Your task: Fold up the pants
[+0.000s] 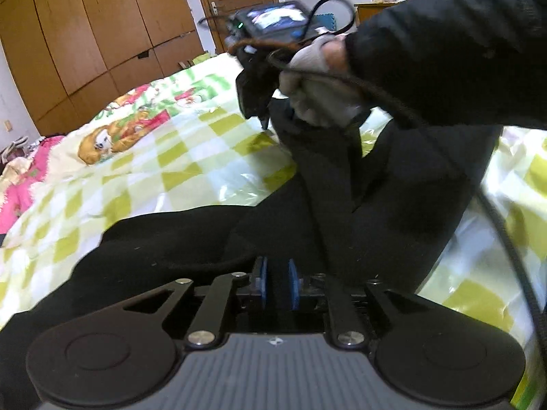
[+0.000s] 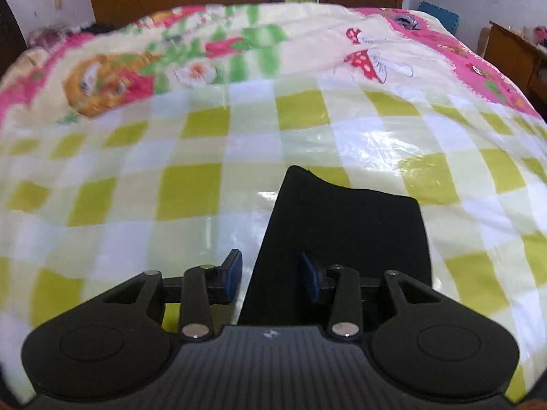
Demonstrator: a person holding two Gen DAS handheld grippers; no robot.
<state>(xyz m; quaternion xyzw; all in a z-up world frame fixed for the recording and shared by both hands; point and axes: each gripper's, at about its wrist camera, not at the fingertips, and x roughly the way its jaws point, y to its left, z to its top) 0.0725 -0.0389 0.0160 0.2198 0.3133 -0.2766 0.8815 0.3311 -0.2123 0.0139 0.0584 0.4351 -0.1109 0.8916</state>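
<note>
Left claw (image 1: 277, 285) clamping black pants (image 1: 177, 239), checked bedspread (image 1: 154, 157), gloved hand (image 1: 318, 85) opposite

Both views are bright with soft, even indoor light. White glare streaks the glossy checked bedcover (image 2: 383, 143), strongest right of centre in the right wrist view. Fisheye bending curves the wardrobe (image 1: 89, 37) and darkens the frame corners. The gloved hand (image 1: 318, 85) and its cable (image 1: 444, 143) are motion-blurred — the far cartoon print is smeared too. The black pants (image 1: 191, 239) show almost no detail.
</note>
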